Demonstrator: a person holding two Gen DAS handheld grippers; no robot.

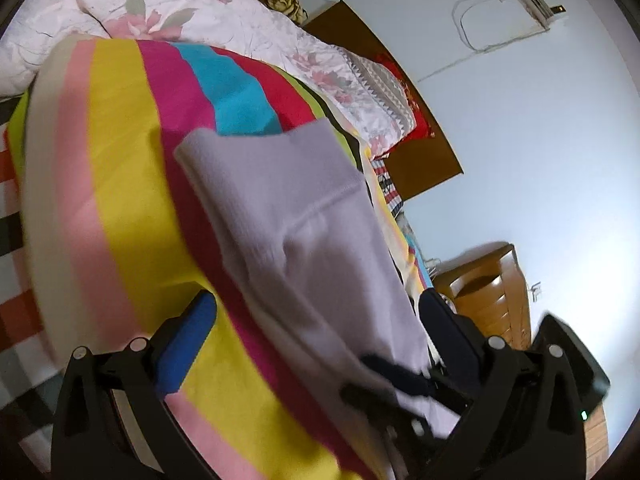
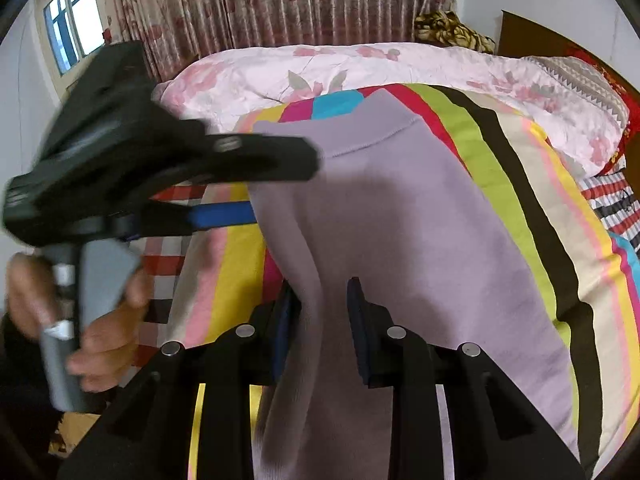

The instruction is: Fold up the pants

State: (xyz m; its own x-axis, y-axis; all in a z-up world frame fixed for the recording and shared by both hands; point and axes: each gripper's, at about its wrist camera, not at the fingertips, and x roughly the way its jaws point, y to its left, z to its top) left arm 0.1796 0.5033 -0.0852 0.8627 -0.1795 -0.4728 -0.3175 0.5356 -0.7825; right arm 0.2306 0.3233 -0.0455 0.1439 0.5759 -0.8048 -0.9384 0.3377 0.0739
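Note:
The lilac pants [image 2: 400, 240] lie lengthwise on the striped blanket [image 2: 532, 216], hem end far from me. They also show in the left wrist view [image 1: 304, 240]. My right gripper [image 2: 320, 304] has the near part of the cloth running between its blue-padded fingers; the jaws stand a little apart around a raised fold. My left gripper [image 1: 316, 312] is wide open beside the pants, one blue pad [image 1: 188, 340] on the blanket, the other finger [image 1: 444, 320] at the pants' far edge. The left gripper also shows in the right wrist view [image 2: 256, 184], held by a hand at the pants' left edge.
A pink floral quilt [image 2: 360, 68] lies bunched at the far side of the bed. A checked sheet [image 2: 168, 256] shows at the left. A brown headboard [image 1: 400, 92], red pillow [image 1: 404, 80] and wooden nightstand [image 1: 492, 288] stand by the white wall. Curtains [image 2: 260, 0] and a window [image 2: 72, 20] are behind.

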